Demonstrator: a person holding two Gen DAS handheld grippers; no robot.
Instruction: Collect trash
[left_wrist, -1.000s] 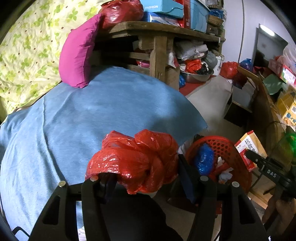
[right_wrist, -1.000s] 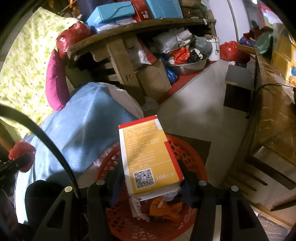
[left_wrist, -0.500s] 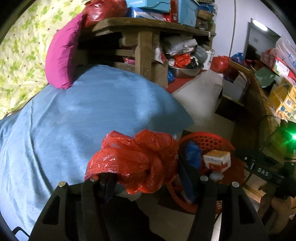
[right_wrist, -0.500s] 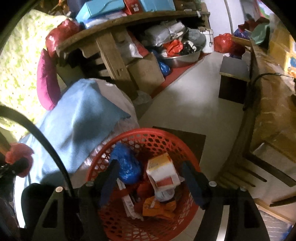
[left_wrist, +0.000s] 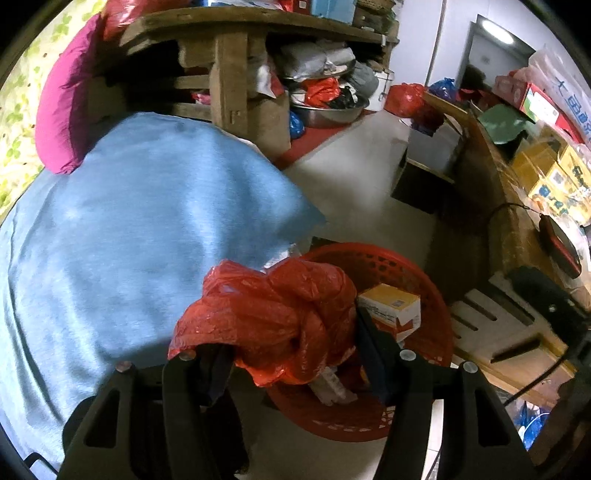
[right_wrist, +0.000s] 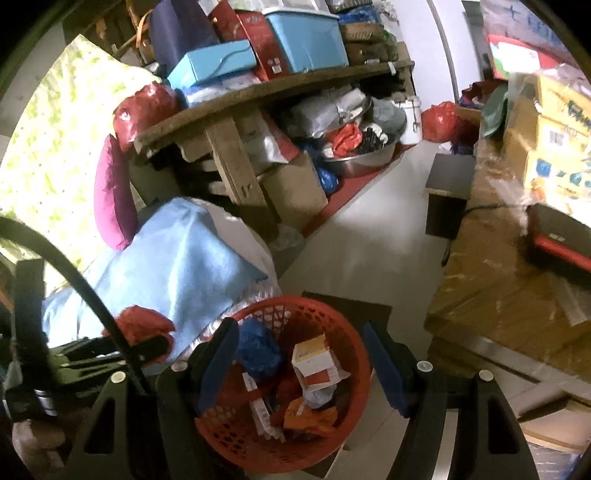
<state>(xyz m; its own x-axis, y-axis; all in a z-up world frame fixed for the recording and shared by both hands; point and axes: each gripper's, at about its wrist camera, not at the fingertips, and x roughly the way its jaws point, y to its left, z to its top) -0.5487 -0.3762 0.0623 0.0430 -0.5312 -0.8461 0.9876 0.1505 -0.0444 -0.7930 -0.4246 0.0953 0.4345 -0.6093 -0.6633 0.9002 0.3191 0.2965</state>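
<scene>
Two hand-held grippers: left (left_wrist: 291, 343) clamps red bag (left_wrist: 269, 317) at basket (right_wrist: 354, 347) rim; right (right_wrist: 299, 354) spread wide above it

Blue blanket (left_wrist: 147, 229) beside magenta pillow (left_wrist: 62, 110), under cluttered wooden shelf (right_wrist: 258, 96)

the crumpled bag (left_wrist: 273, 314) is shiny red. the basket (right_wrist: 343, 325) is red with little holes all over. in it lie a blue bag (right_wrist: 258, 349), a yellow, white and red box (right_wrist: 314, 363) and an orange wrapper (right_wrist: 310, 415). the cloth (left_wrist: 147, 229) on the left is light blue. far left, the pillow (left_wrist: 62, 110) is pink, and the sheet (right_wrist: 55, 166) is pale yellow with green flowers.
</scene>
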